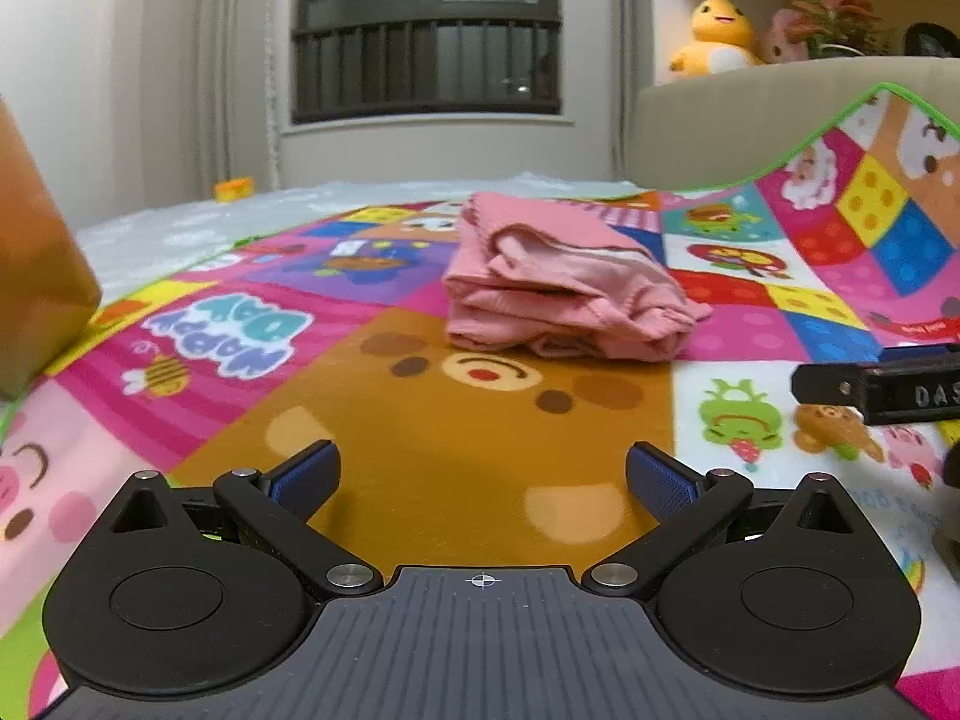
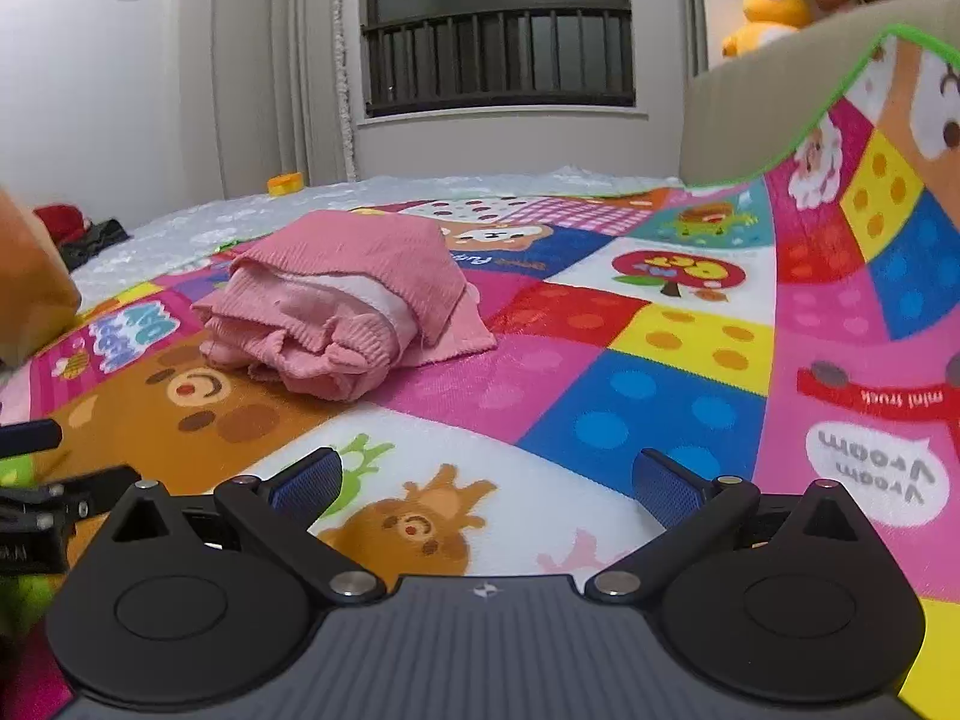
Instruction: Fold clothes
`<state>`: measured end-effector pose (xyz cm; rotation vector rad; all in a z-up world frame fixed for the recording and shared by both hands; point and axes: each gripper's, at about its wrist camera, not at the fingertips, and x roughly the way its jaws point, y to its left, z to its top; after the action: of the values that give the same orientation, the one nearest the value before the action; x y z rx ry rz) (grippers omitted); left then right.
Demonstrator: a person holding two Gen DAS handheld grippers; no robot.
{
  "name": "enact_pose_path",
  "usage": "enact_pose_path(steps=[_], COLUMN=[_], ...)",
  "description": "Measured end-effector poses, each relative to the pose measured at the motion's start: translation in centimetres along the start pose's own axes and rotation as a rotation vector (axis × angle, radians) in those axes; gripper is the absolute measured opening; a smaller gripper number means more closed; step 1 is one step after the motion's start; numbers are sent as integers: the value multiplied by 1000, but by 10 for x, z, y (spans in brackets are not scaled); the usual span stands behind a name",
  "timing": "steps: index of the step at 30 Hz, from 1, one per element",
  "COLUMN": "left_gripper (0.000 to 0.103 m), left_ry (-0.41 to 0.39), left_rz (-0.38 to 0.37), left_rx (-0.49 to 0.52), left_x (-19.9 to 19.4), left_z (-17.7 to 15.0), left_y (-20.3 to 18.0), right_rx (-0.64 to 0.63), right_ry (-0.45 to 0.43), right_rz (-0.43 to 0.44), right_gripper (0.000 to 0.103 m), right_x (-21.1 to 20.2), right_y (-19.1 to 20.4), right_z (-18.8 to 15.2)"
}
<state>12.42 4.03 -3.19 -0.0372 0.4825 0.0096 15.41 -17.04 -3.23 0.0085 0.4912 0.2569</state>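
Your left gripper (image 1: 483, 477) and right gripper (image 2: 486, 483) hang spread and empty over the cartoon play mat (image 1: 456, 438). Ahead, the pink garment (image 1: 561, 288) already lies folded into a compact bundle, with little visibly left.

Your folded garment (image 1: 558, 282) was pink all through, with a paler pink inner layer showing at its open edge. The blanket (image 2: 660, 360) under it was a patchwork of pink, blue, yellow, red and white squares, many dotted, with cartoon bears, a frog and a pig, edged in bright green. Both sets of fingers (image 1: 303, 474) had blue pads on black arms. The plush toy (image 2: 768, 6) far right was yellow.
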Motion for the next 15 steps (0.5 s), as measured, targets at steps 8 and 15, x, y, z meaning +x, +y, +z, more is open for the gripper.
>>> enact_pose_path(steps=[8,15], left_gripper=[103,103], left_ry=[-5,-11], left_rz=[-21,-35], left_rx=[-71,-97], left_x=[-1,-1], left_z=[-2,-2], left_y=[9,13], right_rx=[-29,-24], right_ry=[-18,-23], right_rz=[-18,-14], right_gripper=[103,103], right_x=[-3,-4], right_y=[4,4], right_z=[-3,-4])
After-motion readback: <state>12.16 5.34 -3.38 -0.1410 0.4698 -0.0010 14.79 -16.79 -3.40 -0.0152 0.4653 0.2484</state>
